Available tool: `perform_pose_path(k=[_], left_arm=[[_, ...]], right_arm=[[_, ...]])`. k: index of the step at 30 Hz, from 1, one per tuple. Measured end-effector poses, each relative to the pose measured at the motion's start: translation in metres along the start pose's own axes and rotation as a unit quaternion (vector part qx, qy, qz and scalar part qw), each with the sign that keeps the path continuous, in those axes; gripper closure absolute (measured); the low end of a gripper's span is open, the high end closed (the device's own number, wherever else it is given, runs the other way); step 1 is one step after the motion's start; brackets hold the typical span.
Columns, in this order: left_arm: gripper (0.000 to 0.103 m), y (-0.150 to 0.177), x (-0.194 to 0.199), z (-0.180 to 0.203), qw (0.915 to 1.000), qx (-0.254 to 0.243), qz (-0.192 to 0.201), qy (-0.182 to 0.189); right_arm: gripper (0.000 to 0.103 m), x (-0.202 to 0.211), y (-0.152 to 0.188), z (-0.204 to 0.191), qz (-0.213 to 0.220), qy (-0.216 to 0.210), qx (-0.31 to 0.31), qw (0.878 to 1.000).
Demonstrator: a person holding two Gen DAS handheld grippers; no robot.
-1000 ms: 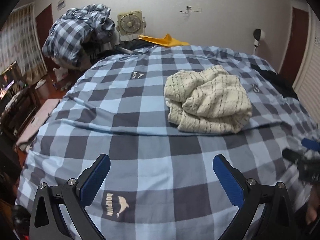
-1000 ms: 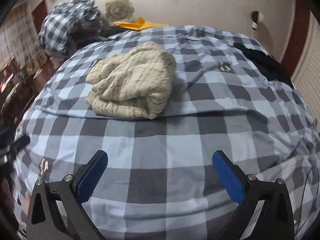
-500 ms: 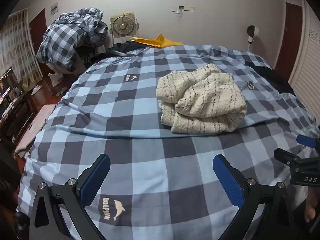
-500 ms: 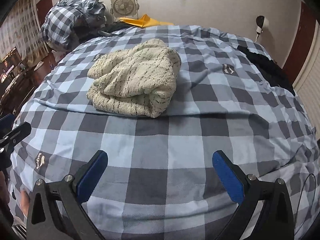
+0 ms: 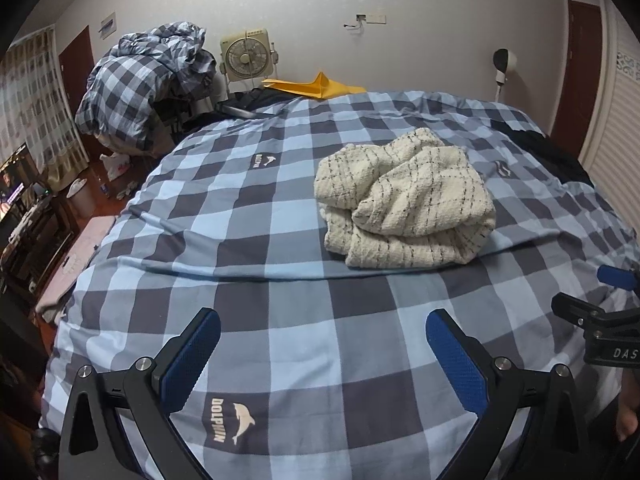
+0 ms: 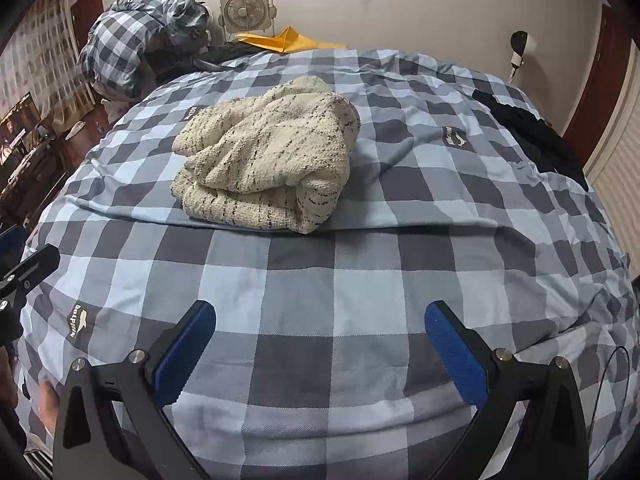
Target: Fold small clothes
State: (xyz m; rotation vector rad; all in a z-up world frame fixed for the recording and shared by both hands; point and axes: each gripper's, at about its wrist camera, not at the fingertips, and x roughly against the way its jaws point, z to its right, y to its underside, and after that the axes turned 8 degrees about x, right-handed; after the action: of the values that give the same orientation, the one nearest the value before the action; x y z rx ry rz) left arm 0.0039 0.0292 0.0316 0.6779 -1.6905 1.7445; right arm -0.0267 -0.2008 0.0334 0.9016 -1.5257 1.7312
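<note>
**Both tongs wide open above the bed, sweater untouched**

Nearest, at 6 o'clock in each wrist view, the left gripper (image 5: 323,334) and the right gripper (image 6: 320,326) hang over the checked bedcover (image 5: 280,288) with their blue pads spread wide. Neither holds or touches anything. In the left view the right gripper shows at 3 o'clock at the frame edge; in the right view the left one shows at 9 o'clock.

Farther out, well apart from both tools, the cream sweater (image 5: 404,200) lies bunched in a loose heap on the cover, its thin dark lines forming a grid. It sits toward 1 o'clock from the left gripper and toward 11 o'clock from the right (image 6: 268,160).

Beyond it, at the far edge of the bed, lie a yellow cloth (image 5: 316,86), a fan (image 5: 245,56) and a checked pile of bedding (image 5: 140,88).

Compared with a second ago, both cameras sit a little farther back and steadier; the sweater has not moved.
</note>
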Motion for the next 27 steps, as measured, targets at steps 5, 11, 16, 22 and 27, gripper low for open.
perform_pose_path(k=[5,11,16,22,27], left_arm=[[0.0,0.0001,-0.0006,0.0004,1.0,-0.002,0.0,-0.002],[0.0,0.0002,-0.0006,0.0012,1.0,-0.002,0.0,-0.003],[0.0,0.0003,-0.0005,0.001,1.0,-0.002,0.001,-0.004],[0.0,0.0015,-0.0012,-0.0003,1.0,-0.004,0.002,-0.002],[0.0,0.0015,-0.0011,0.0002,1.0,-0.004,0.002,-0.002]], right_arm=[[0.001,-0.002,0.0,0.0028,-0.004,-0.003,-0.006,1.0],[0.001,-0.0035,0.0003,0.0053,-0.006,-0.008,-0.011,1.0],[0.001,-0.0036,0.0004,0.0053,-0.007,-0.008,-0.01,1.0],[0.001,-0.0041,0.0014,0.0048,-0.006,-0.008,-0.01,1.0],[0.001,-0.004,0.0011,0.005,-0.007,-0.008,-0.01,1.0]])
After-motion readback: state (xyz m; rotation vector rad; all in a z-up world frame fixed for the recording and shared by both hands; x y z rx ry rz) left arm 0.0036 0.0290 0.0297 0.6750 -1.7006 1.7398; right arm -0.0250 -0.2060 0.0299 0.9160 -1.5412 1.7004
